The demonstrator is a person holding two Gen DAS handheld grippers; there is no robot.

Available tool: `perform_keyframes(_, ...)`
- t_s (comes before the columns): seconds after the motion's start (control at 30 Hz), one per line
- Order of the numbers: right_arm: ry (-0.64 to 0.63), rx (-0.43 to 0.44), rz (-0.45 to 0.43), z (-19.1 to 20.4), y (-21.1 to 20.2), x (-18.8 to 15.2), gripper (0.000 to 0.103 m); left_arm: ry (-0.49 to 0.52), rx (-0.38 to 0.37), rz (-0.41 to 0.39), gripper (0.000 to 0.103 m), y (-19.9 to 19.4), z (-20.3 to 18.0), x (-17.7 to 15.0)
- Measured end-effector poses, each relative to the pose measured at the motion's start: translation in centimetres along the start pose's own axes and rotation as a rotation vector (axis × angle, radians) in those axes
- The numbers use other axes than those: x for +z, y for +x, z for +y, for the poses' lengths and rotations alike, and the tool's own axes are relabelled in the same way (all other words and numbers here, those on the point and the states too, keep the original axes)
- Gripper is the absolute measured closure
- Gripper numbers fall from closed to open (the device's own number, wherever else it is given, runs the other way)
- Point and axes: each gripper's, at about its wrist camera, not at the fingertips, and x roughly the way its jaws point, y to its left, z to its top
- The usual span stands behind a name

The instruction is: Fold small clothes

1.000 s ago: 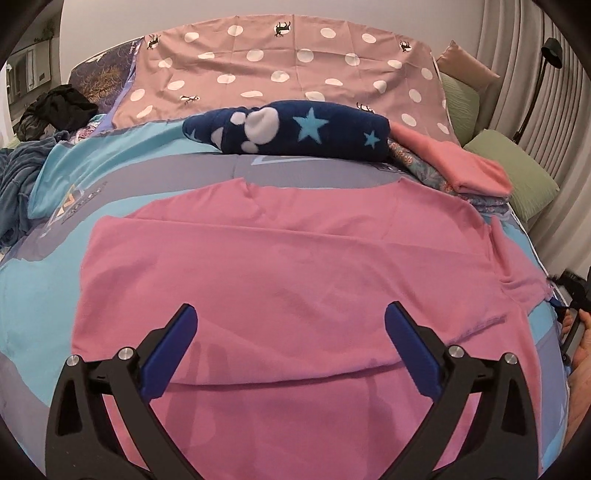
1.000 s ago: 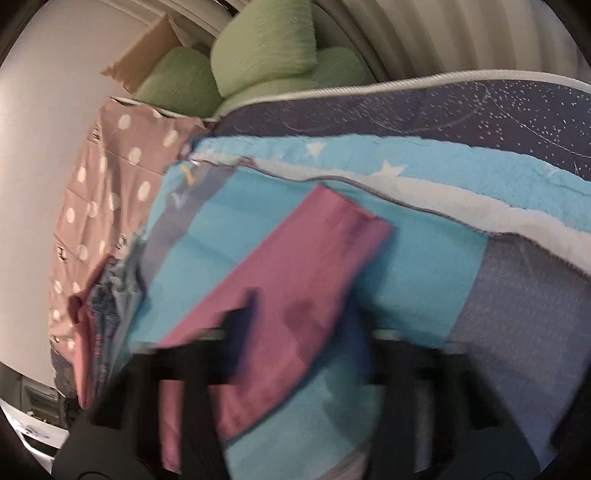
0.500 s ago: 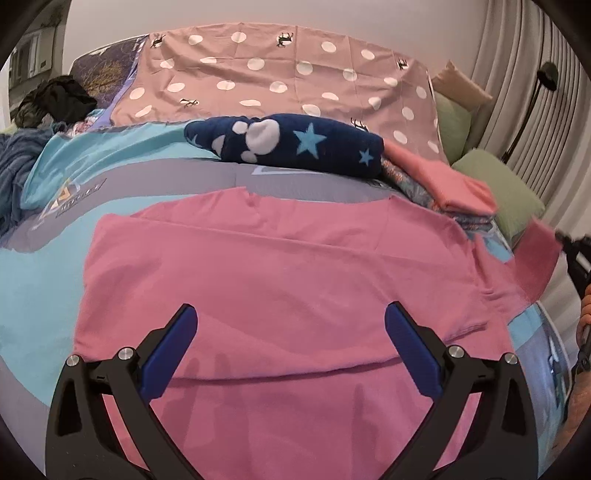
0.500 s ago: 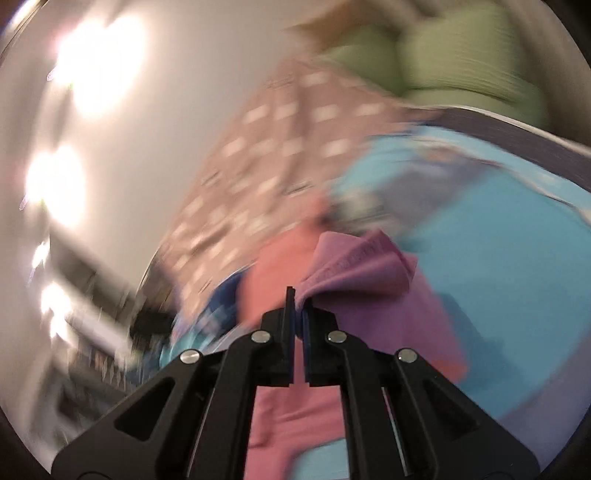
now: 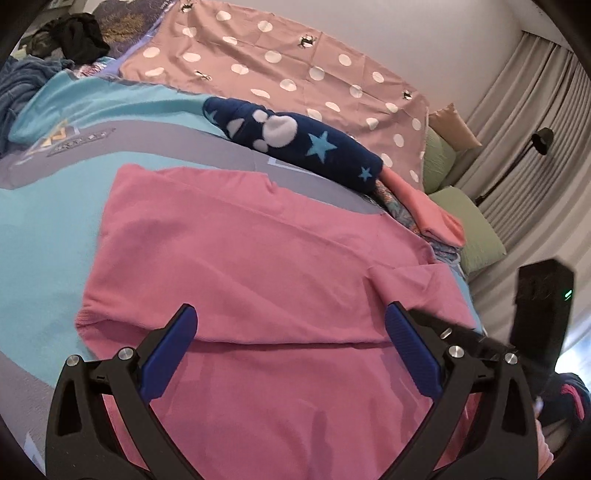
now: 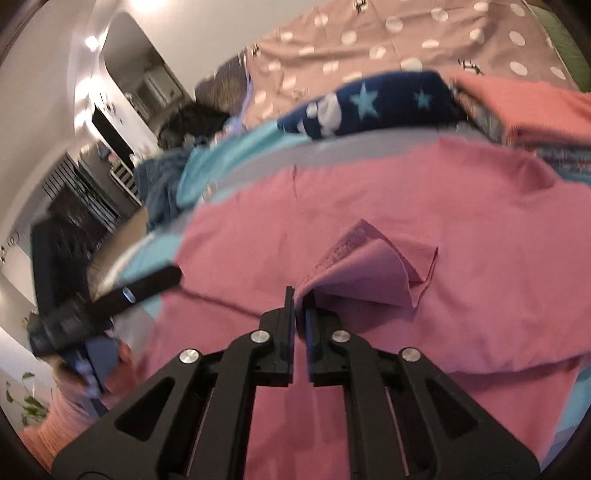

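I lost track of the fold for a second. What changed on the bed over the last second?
The right gripper closed on the sleeve of the pink cotton T-shirt, lifted it off the bedspread and carried it inward over the shirt's body. The left gripper stayed open, and the folded navy star fleece stayed put.

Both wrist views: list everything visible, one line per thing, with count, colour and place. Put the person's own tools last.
pink shirt: one, pink, spread flat on the bed, its sleeve lifted over the body.
bedspread: one, turquoise and grey, under the shirt.
star blanket: one, navy with white paws and blue stars, rolled beyond the shirt.
dotted sheet: one, dusty pink with white dots, against the wall.
folded clothes: a small stack, salmon piece on top, right of the blanket.
green pillows: at least two, by the curtain.
floor lamp: one, black, by the curtain.
dark clothes: one heap, far left.
left tool: open, over the shirt's hem.
right tool: shut on the sleeve.
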Motion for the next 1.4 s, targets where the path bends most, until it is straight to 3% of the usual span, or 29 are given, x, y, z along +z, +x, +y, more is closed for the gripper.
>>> perform_keyframes(0.1, -0.023, -0.039, 0.014, -0.5, -0.4, -0.9, 0.094, -0.017, -0.065, 0.033, 0.002, 1.0, -0.2, 0.5)
perform_keyframes(0.27, 0.032, -0.066, -0.037, -1.3, -1.4, -1.2, 0.058, 0.012, -0.09, 0.037, 0.002, 2.3, -1.3, 1.1)
perform_keyframes(0.43, 0.052, -0.019, -0.047, -0.9, -0.4, -0.3, 0.058, -0.024, -0.112, 0.044, 0.002, 3.1, -0.2, 0.2)
perform_keyframes(0.53, -0.105, 0.058, -0.03, 2.6, 0.3, -0.6, 0.055, -0.061, -0.14, 0.032, 0.002, 2.7, 1.2, 0.1)
perform_keyframes(0.57, -0.234, 0.055, -0.027, 4.7, 0.3, -1.3, 0.05, -0.069, -0.151, 0.025, 0.002, 2.4, 1.6, 0.2)
perform_keyframes(0.63, -0.368, 0.026, -0.031, 6.4, 0.0, -2.6, 0.048, -0.087, -0.171, 0.015, 0.002, 2.0, 2.4, 0.3)
perform_keyframes(0.73, -0.373, -0.017, -0.017, 6.1, -0.3, -3.3, 0.048, -0.104, -0.191, 0.024, 0.002, 2.1, 2.8, 0.4)
perform_keyframes(0.83, -0.279, -0.06, -0.012, 3.9, -1.1, -3.5, 0.048, -0.078, -0.212, 0.042, 0.004, 2.4, 2.1, 0.5)
perform_keyframes(0.97, -0.268, -0.116, -0.027, 3.2, -2.0, -4.0, 0.048, -0.034, -0.162, 0.088, 0.024, 3.4, 0.9, 1.0)
perform_keyframes(1.13, -0.439, -0.211, -0.029, 6.2, -1.3, -4.7, 0.05, 0.006, -0.117, 0.104, 0.029, 3.8, -0.2, 1.8)
perform_keyframes(1.2, -0.55, -0.251, -0.013, 7.9, -0.2, -5.1, 0.055, 0.035, -0.1, 0.109, 0.029, 4.2, -0.7, 2.2)
perform_keyframes(1.27, -0.621, -0.268, 0.006, 8.8, 0.9, -5.6, 0.067, 0.047, -0.091, 0.119, 0.029, 4.7, -0.9, 2.8)
perform_keyframes(1.4, -0.64, -0.285, 0.028, 8.8, 2.3, -5.2, 0.074, 0.03, -0.142, 0.164, 0.041, 5.8, -1.0, 3.5)
